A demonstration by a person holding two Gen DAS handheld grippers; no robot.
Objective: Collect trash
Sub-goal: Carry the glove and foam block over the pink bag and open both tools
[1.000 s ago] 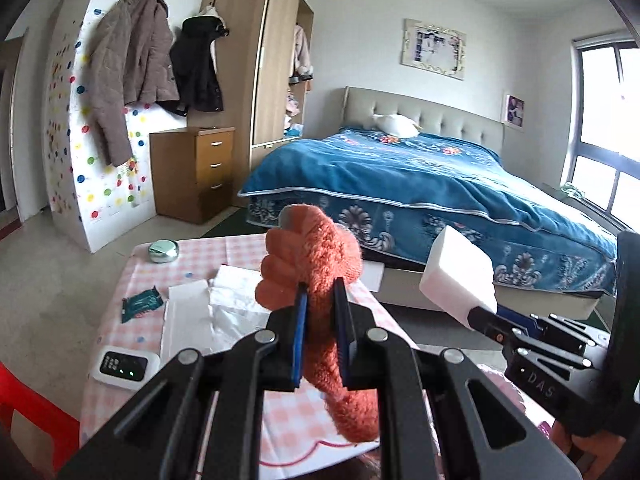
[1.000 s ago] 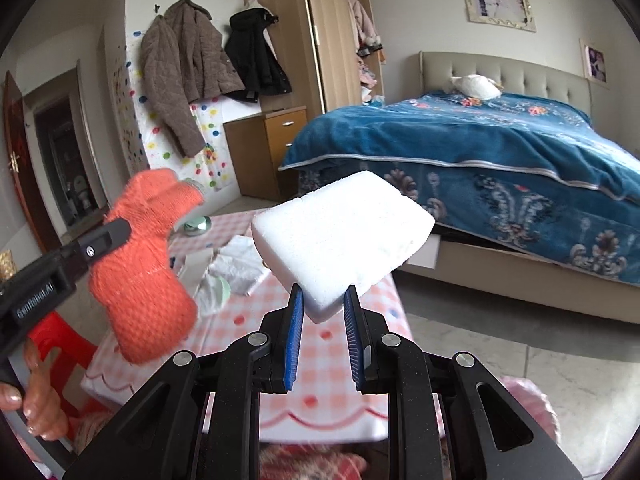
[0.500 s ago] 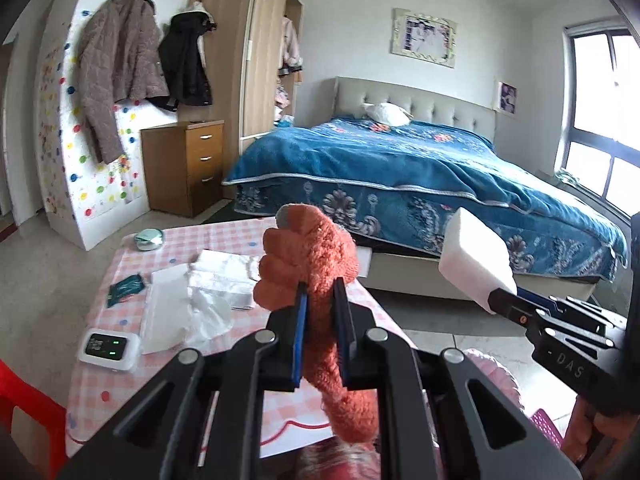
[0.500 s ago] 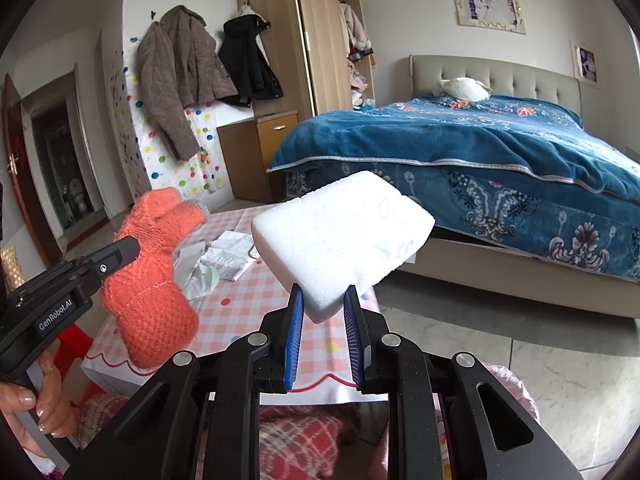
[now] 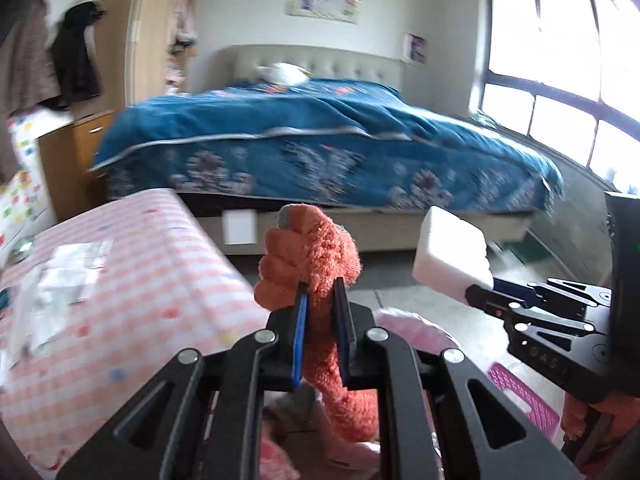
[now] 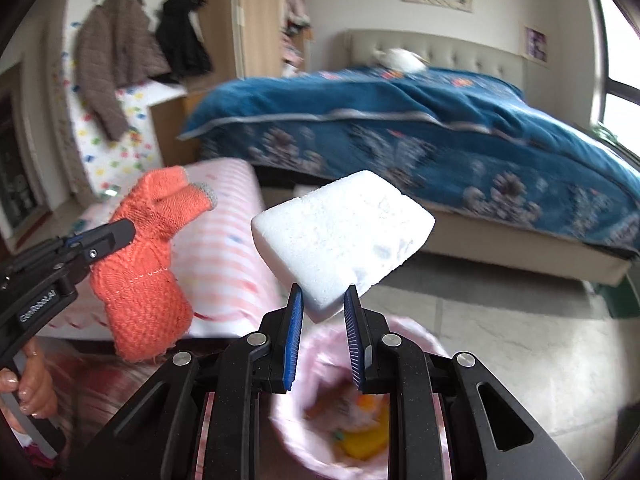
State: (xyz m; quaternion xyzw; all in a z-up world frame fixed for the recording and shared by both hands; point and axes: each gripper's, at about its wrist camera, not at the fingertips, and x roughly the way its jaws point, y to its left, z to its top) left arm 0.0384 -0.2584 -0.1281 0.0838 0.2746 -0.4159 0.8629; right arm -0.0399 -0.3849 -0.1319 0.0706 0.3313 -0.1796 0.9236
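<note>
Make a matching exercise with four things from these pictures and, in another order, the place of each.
Things:
1. orange knitted glove
2. white foam block
3. pink bin with a liner
4. white pillow

Places:
A. on the blue bed
B. between the fingers of the right gripper
C. on the floor, below the right gripper
D. between the fingers of the left gripper

Pairs: 1-D, 2-B, 3-C, 4-A

Each black gripper point(image 5: 322, 332) has blue pads point(image 6: 291, 344) and silver screws.
</note>
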